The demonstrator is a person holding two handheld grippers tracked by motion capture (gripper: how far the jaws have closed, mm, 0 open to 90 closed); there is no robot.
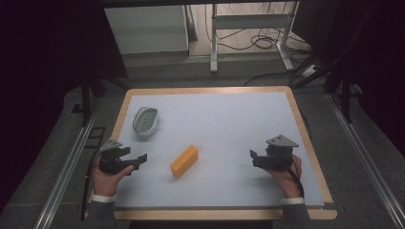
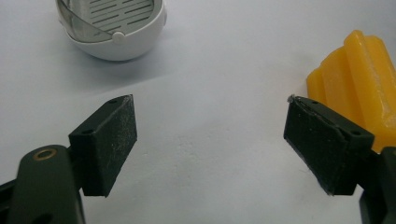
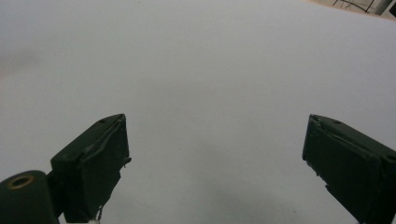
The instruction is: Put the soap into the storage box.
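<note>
An orange-yellow ridged block (image 1: 184, 161) lies near the middle of the pale blue table mat (image 1: 224, 124), angled toward the far right. A white oval dish with a slotted grey insert (image 1: 145, 120) sits at the left. My left gripper (image 1: 135, 156) is held low at the left edge, open, nothing between its jaws; the left gripper view has the block (image 2: 362, 81) just beyond its right jaw and the dish (image 2: 114, 25) ahead at upper left. At the right, my right gripper (image 1: 254, 157) stands open over bare mat (image 3: 210, 93), pointing left toward the block.
The mat lies on a wooden-edged table (image 1: 305, 138). Metal rails (image 1: 67, 162) run along both sides on a grey floor. Beyond the far edge stand a white desk frame (image 1: 248, 28) and loose cables (image 1: 260, 43).
</note>
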